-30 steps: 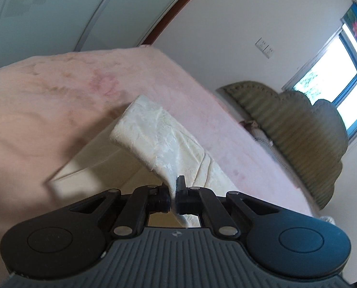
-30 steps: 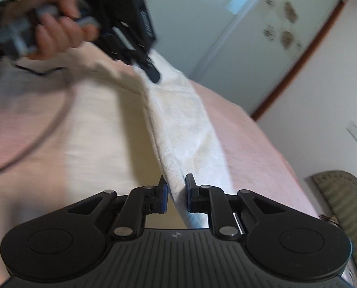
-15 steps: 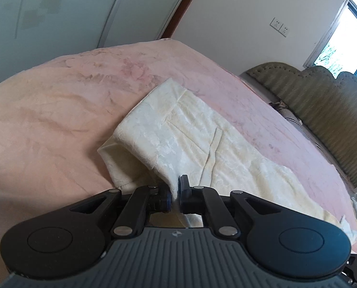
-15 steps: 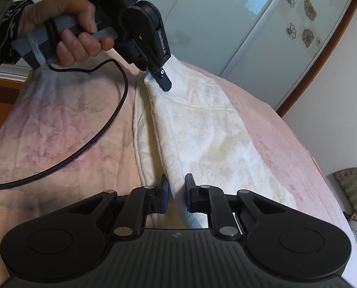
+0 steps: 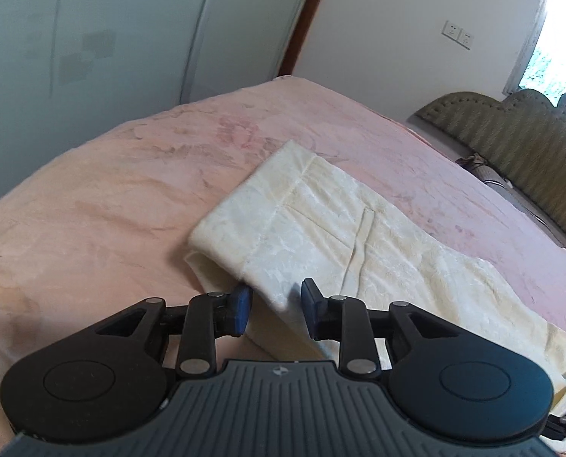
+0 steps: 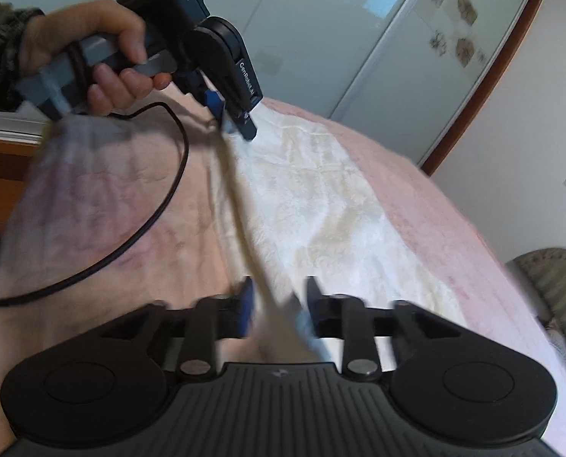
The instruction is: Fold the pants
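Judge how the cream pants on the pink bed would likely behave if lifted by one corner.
The pants are probably floppy: they lie creased, folded over themselves. Likely light, since thin layers drape flat on the bedspread. They would probably sag, not hold shape.

Surface: a bed point(image 5: 92, 205) covered by a pink blanket point(image 6: 104, 205) with a faint floral pattern; the cover is softly rumpled; it reaches to the bed's far corner in the left wrist view
Headboard: olive, ribbed and scalloped point(image 5: 526, 144); stands along the bed's right-hand edge in the left wrist view
On it, cloth: cream pants point(image 5: 321, 228) lie folded lengthwise on the blanket; waistband end toward the far corner; the legs run toward the headboard side
On it, cord: a black cable point(image 6: 145, 224) trails across the blanket, beside the pants and apart from them
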`<act>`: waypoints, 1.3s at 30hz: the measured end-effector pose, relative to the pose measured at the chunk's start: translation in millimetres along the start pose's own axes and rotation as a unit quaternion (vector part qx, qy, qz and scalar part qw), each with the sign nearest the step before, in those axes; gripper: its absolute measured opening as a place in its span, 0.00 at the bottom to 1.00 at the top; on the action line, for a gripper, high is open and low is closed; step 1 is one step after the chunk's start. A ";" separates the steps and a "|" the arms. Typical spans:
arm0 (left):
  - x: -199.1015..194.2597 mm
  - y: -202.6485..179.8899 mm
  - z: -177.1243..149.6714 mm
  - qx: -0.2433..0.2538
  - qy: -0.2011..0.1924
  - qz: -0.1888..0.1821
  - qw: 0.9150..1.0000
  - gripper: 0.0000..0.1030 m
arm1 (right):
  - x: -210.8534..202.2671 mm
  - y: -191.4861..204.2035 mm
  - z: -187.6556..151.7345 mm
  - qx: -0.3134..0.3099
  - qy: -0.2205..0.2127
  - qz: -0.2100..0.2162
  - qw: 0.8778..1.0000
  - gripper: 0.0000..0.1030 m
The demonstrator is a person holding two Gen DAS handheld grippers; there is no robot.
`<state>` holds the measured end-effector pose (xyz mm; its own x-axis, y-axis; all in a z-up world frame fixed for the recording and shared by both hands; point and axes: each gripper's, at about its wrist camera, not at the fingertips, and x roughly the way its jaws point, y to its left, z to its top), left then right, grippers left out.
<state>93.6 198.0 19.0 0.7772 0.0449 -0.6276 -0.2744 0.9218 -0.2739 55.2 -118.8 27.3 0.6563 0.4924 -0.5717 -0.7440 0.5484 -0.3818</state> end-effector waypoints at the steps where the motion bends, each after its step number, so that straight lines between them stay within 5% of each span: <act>1: -6.3 -1.5 0.0 0.002 -0.010 0.015 1.000 0.35 | -9.3 -5.0 -3.0 0.016 -0.005 0.011 1.000 0.41; 4: -27.7 -16.5 -1.0 0.041 -0.063 0.071 0.995 0.35 | -33.5 -25.8 -17.1 0.083 -0.016 -0.007 0.996 0.42; 6: -37.9 -32.6 -2.2 0.071 -0.083 0.060 0.992 0.36 | -42.3 -45.8 -30.7 0.151 -0.019 -0.024 0.988 0.55; 8: -40.2 -54.2 -2.9 0.104 -0.069 0.007 0.992 0.39 | -43.7 -66.2 -43.9 0.220 -0.015 -0.026 0.975 0.69; 11: -37.1 -97.9 -13.9 0.171 -0.036 -0.109 0.978 0.48 | -43.6 -78.5 -51.7 0.238 -0.009 -0.032 0.971 0.70; 13: -35.8 -130.5 -28.9 0.239 -0.017 -0.177 0.955 0.52 | -50.0 -80.3 -51.2 0.200 0.000 -0.081 0.976 0.70; 15: -35.5 -162.1 -50.6 0.319 -0.007 -0.241 0.916 0.60 | -57.1 -85.7 -54.5 0.172 0.018 -0.131 0.976 0.70; 18: -35.7 -196.1 -83.1 0.425 -0.009 -0.283 0.860 0.62 | -67.1 -99.0 -64.5 0.148 0.048 -0.185 0.970 0.70; 20: -31.8 -209.5 -94.9 0.458 -0.007 -0.297 0.838 0.61 | -72.5 -113.0 -72.4 0.157 0.058 -0.201 0.965 0.70; 25: -10.8 -225.8 -101.5 0.474 0.050 -0.319 0.819 0.44 | -61.8 -148.9 -84.8 0.190 0.095 -0.204 0.956 0.73; 28: -3.8 -231.8 -106.6 0.500 0.062 -0.327 0.800 0.39 | -53.0 -154.8 -84.4 0.185 0.098 -0.182 0.961 0.73; 30: -5.2 -233.6 -114.2 0.516 0.059 -0.328 0.789 0.09 | -48.0 -155.2 -86.5 0.189 0.101 -0.171 0.962 0.75; 31: -2.5 -236.9 -115.4 0.516 0.070 -0.332 0.787 0.03 | -43.9 -155.7 -87.1 0.188 0.108 -0.166 0.962 0.76; 35: -4.0 -231.6 -113.3 0.507 0.072 -0.349 0.785 0.01 | -30.3 -150.2 -89.4 0.157 0.159 -0.158 0.962 0.77; 39: -10.1 -226.8 -115.5 0.516 0.070 -0.360 0.774 0.01 | -42.6 -134.9 -88.0 0.124 0.197 -0.138 0.963 0.83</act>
<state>82.6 -56.0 3.3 0.4300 -0.5989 -0.6756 0.8561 0.5080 0.0945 116.6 -273.2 39.3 0.6891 0.0375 -0.7237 -0.4638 0.7902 -0.4007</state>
